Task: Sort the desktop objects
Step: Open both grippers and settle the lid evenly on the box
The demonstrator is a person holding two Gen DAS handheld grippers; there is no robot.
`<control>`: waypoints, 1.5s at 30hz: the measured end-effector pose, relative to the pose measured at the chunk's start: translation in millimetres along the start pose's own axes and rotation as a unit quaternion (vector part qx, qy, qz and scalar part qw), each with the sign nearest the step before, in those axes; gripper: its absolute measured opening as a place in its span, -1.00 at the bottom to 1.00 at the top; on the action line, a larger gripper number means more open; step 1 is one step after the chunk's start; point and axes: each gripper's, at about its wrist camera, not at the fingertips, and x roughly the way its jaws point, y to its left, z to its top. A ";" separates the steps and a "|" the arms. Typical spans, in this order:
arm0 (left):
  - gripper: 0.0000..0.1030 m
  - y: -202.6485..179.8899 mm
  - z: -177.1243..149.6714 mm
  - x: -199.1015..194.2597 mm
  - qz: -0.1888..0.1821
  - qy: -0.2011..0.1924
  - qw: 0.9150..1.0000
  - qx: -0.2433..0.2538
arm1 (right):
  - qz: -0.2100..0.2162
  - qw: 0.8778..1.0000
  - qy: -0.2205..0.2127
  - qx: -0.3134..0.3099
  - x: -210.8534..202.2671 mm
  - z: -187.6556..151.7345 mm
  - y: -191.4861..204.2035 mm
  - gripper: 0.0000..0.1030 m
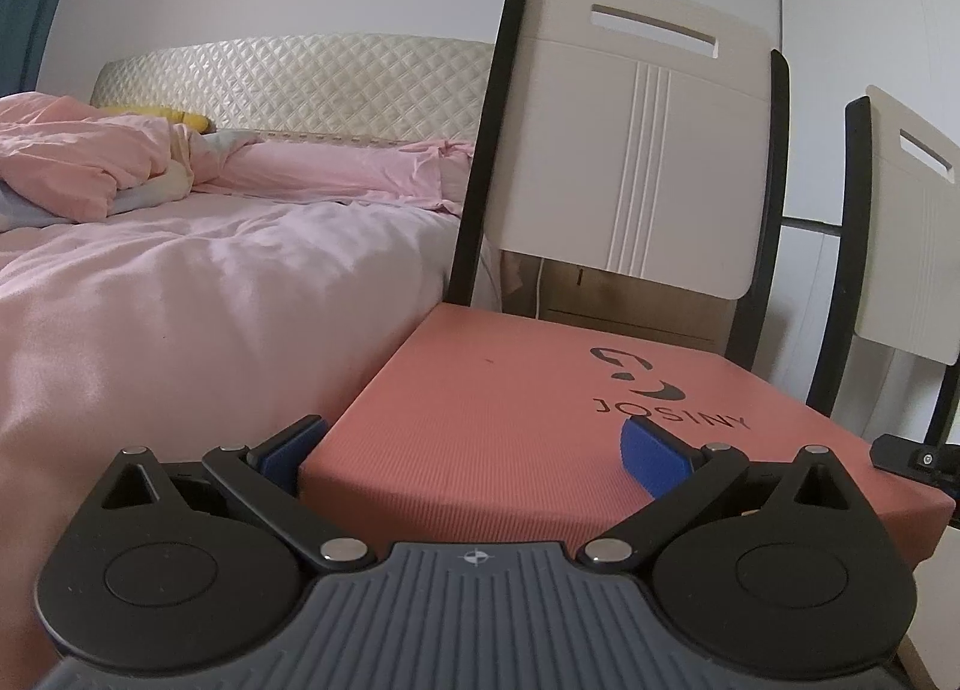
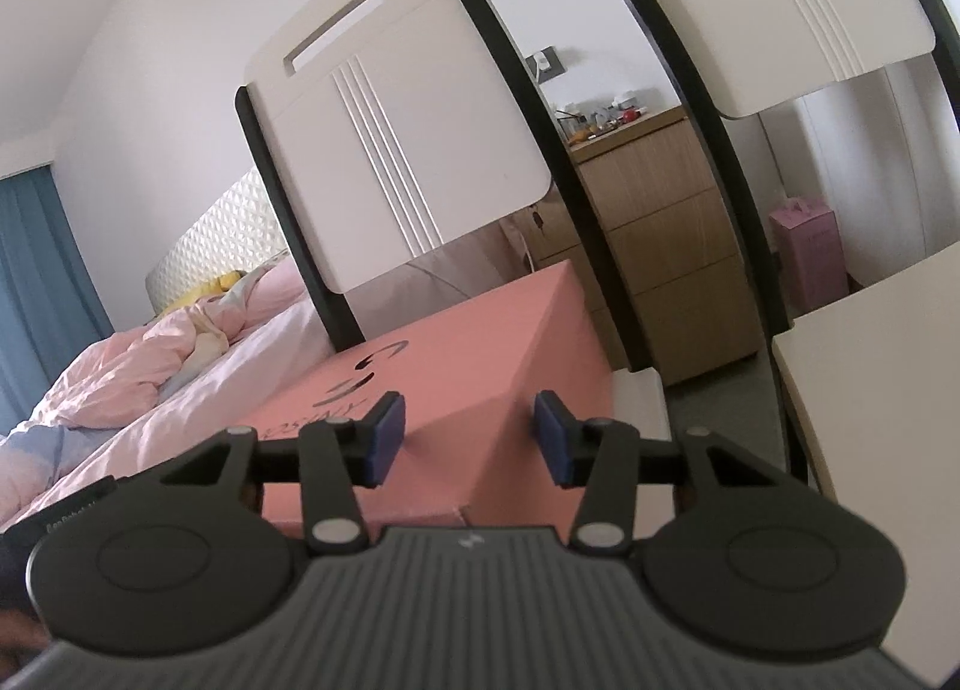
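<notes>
Two claws flank one pink box (image 1: 516, 408), a flat carton printed with a dark logo and the word JOSINY, which sits on the seat of a chair (image 1: 636, 150) drawn up right beside the bed (image 1: 180, 294). From the left wrist view, the left claw (image 1: 474, 450) is spread wide, its blue pads straddling the near left corner of the box, one pad off the side, the other over the lid; whether either pad touches the cardboard I cannot tell. From the right wrist view, the right claw (image 2: 468, 438) is also spread, its pads apart around the box's near right corner, pinching nothing that I can see. My reading is that the step in hand concerns this box, either a two-handed pick-up or a set-down just finishing; the scene fits both. Any lift would call for both claws to press on opposite sides evenly, since the lid is broad and smooth and could slip or tilt. A second chair (image 1: 900, 222) of the same pale back and black frame stands next to the first. Beyond them a wooden dresser (image 2: 660, 246) carries small clutter too far off to name, a pale table (image 2: 870, 390) edge shows at the right, and pink bedding lies rumpled against a quilted headboard.
</notes>
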 end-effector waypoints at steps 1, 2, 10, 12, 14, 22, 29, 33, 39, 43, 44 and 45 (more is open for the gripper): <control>1.00 0.5 -0.2 0.1 -0.001 0.001 1.000 -0.002 | 0.001 1.000 0.000 0.000 -0.2 -0.3 -0.1 -0.05; 1.00 1.2 -0.1 0.2 -0.001 0.002 1.000 -0.003 | 0.003 1.000 0.001 0.001 -0.5 -0.2 -0.5 -0.05; 1.00 3.4 -1.4 -1.4 -0.006 0.001 1.000 -0.010 | 0.037 0.999 0.025 0.031 4.7 0.9 -12.0 0.42; 1.00 3.9 -1.7 -1.7 -0.007 0.001 1.000 -0.011 | 0.052 0.997 0.038 0.048 9.8 -0.9 -16.0 0.50; 1.00 5.0 -1.8 -1.9 -0.009 0.002 1.000 -0.014 | 0.057 0.996 0.044 0.058 14.1 -1.4 -17.3 0.55; 1.00 9.0 -2.3 -1.3 -0.019 0.009 1.000 -0.015 | 0.060 0.995 0.054 0.064 12.4 -0.2 -17.6 0.39; 1.00 13.2 -3.3 -1.1 -0.025 0.018 0.999 -0.015 | 0.061 0.995 0.055 0.052 -2.2 -4.3 -12.6 0.35; 1.00 13.5 -3.8 -1.1 -0.029 0.019 0.999 -0.012 | 0.062 0.995 0.051 0.053 -15.6 -9.5 -11.0 0.35; 1.00 6.9 -4.3 0.1 -0.049 0.023 0.999 -0.004 | 0.052 0.996 0.034 0.059 -30.1 -13.5 -13.7 0.35; 1.00 -1.3 -4.8 3.4 -0.057 0.025 0.998 0.000 | 0.045 0.997 0.022 0.064 -38.7 -15.6 -16.2 0.35; 1.00 -3.0 -4.7 4.4 -0.056 0.025 0.998 0.001 | 0.043 0.997 0.019 0.065 -40.8 -16.2 -16.8 0.35; 1.00 -3.7 -4.9 4.7 -0.055 0.024 0.998 0.000 | 0.041 0.997 0.016 0.066 -42.9 -16.7 -17.4 0.34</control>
